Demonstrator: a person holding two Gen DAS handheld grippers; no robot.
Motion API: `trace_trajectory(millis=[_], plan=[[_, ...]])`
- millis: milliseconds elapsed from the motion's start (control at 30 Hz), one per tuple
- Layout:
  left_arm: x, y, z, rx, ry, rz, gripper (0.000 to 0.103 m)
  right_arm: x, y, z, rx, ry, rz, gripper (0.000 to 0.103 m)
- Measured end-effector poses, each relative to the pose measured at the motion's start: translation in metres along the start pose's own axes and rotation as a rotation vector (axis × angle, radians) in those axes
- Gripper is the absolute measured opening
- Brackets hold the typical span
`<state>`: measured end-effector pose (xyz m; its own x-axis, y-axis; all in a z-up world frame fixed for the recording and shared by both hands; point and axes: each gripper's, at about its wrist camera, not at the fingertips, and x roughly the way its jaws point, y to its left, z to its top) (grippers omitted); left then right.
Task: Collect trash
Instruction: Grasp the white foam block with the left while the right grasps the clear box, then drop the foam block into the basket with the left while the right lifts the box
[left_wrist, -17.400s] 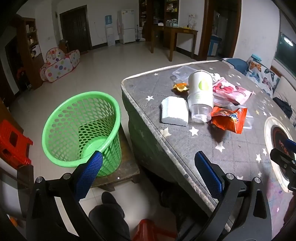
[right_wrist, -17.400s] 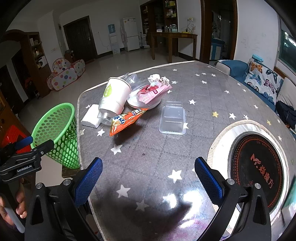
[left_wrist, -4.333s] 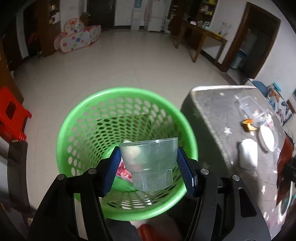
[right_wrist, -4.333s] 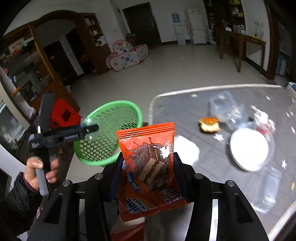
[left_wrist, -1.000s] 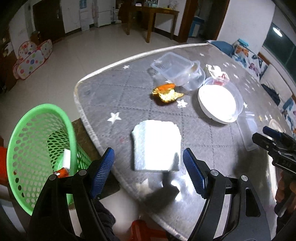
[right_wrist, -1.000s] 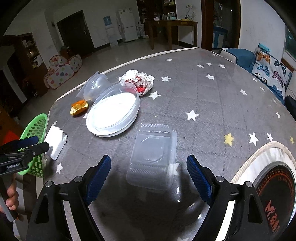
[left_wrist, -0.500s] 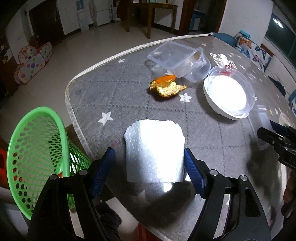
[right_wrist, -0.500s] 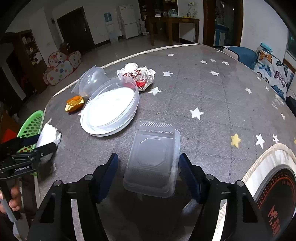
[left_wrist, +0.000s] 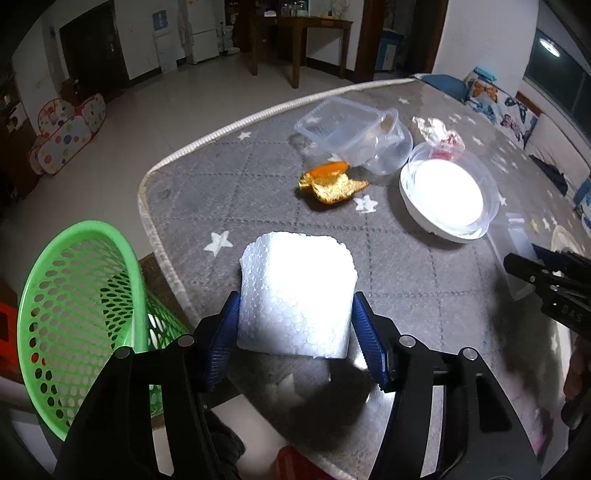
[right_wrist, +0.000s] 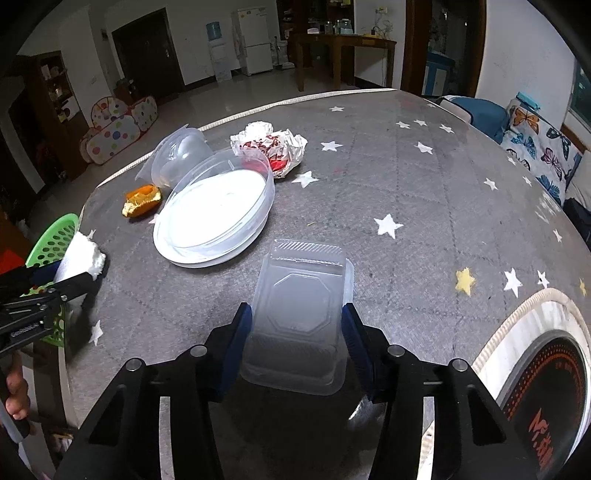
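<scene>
Since a second earlier both tongs had narrowed. The left gripper (left_wrist: 294, 345) pinched the white foam pad (left_wrist: 295, 291) at lower centre; the right gripper (right_wrist: 297, 341) clamped the clear clamshell box (right_wrist: 301, 314), low in frame on the table (right_wrist: 406, 206).

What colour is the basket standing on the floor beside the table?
The basket is bright green, with a perforated wall. It shows best in the left wrist view.

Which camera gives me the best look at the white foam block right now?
The left wrist view: the white foam block fills the centre, between the left gripper's blue pads. The right wrist view catches only an edge-on sliver of it at far left, beside the green basket.
</scene>
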<state>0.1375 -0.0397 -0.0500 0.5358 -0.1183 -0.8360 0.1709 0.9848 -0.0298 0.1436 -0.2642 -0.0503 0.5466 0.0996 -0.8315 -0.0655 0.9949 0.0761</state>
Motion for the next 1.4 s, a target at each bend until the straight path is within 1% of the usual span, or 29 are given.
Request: trace_trajectory(millis=[133, 300, 533, 667, 900, 1100, 1133, 1200, 1400], plan=[[-0.017, 0.012, -0.001, -0.028, -0.033, -0.003, 0.059, -0.008, -0.003, -0.003, 0.036, -0.003, 0.043, 0.046], [-0.038, 0.040, -0.005, -0.083, -0.071, 0.006, 0.059, -0.021, 0.000, -0.009, 0.039, -0.013, 0.059, 0.046], [-0.062, 0.096, -0.015, -0.176, -0.112, 0.073, 0.059, -0.044, 0.011, -0.017, 0.070, -0.023, 0.145, 0.046], [-0.064, 0.135, -0.025, -0.240, -0.101, 0.119, 0.059, -0.057, 0.031, -0.015, 0.050, -0.040, 0.192, 0.046], [-0.049, 0.188, -0.045, -0.328, -0.040, 0.169, 0.059, -0.067, 0.074, -0.002, 0.000, -0.052, 0.282, 0.046], [-0.033, 0.216, -0.059, -0.394, 0.015, 0.169, 0.061, -0.066, 0.120, 0.010, -0.057, -0.043, 0.354, 0.046], [-0.031, 0.219, -0.062, -0.403, 0.020, 0.166, 0.062, -0.066, 0.128, 0.012, -0.069, -0.043, 0.365, 0.046], [-0.031, 0.226, -0.068, -0.425, 0.026, 0.160, 0.072, -0.065, 0.143, 0.017, -0.088, -0.040, 0.386, 0.046], [-0.035, 0.241, -0.080, -0.458, 0.025, 0.171, 0.074, -0.058, 0.193, 0.032, -0.151, -0.031, 0.457, 0.046]])
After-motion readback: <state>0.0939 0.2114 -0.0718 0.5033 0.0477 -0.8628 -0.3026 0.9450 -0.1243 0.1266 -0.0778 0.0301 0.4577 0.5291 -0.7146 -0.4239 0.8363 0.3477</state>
